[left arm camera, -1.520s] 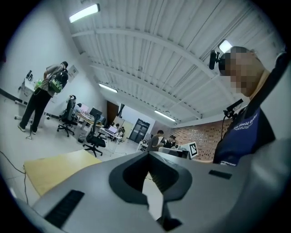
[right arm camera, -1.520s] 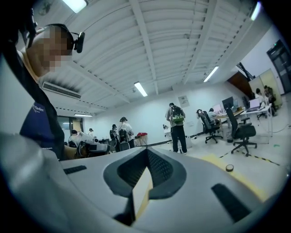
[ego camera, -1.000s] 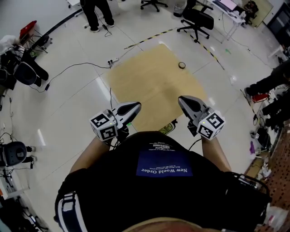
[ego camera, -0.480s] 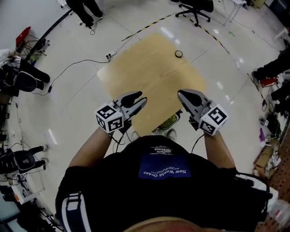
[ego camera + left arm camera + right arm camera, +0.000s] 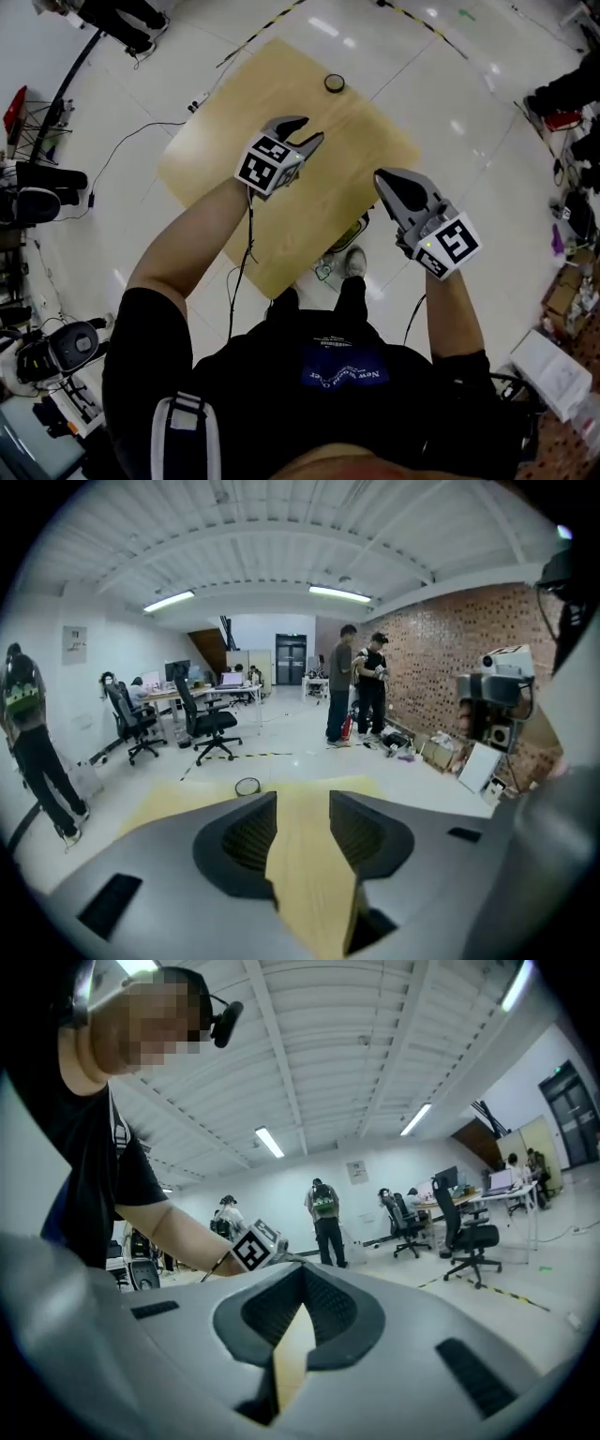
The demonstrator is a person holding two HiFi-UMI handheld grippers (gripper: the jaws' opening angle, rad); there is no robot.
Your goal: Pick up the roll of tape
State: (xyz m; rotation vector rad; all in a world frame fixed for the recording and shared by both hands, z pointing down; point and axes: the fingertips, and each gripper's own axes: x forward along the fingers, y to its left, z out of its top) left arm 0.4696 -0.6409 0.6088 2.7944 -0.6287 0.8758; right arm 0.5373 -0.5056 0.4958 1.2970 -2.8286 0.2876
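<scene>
The roll of tape (image 5: 334, 82) is a small dark ring lying flat near the far edge of the light wooden board (image 5: 225, 141). In the left gripper view the tape roll (image 5: 247, 787) lies ahead and a little left of the jaws. My left gripper (image 5: 307, 132) reaches out over the board, well short of the roll. Its jaws are opening, with only bare board showing in the gap of the left gripper (image 5: 302, 797). My right gripper (image 5: 384, 177) hangs back by the board's right edge. The tips of the right gripper (image 5: 302, 1270) meet, shut on nothing.
Office chairs (image 5: 208, 726) and desks stand beyond the board. Two people (image 5: 361, 694) stand by a brick wall with boxes (image 5: 436, 754). A black cable (image 5: 122, 145) runs over the floor at left, and a striped floor line (image 5: 258, 36) runs beyond the board. The holder's shoes (image 5: 352, 262) show at the near edge.
My left gripper has swung forward and down over the board toward the tape, and its jaws have gone from shut to open. The right gripper moved forward a little, still shut.
</scene>
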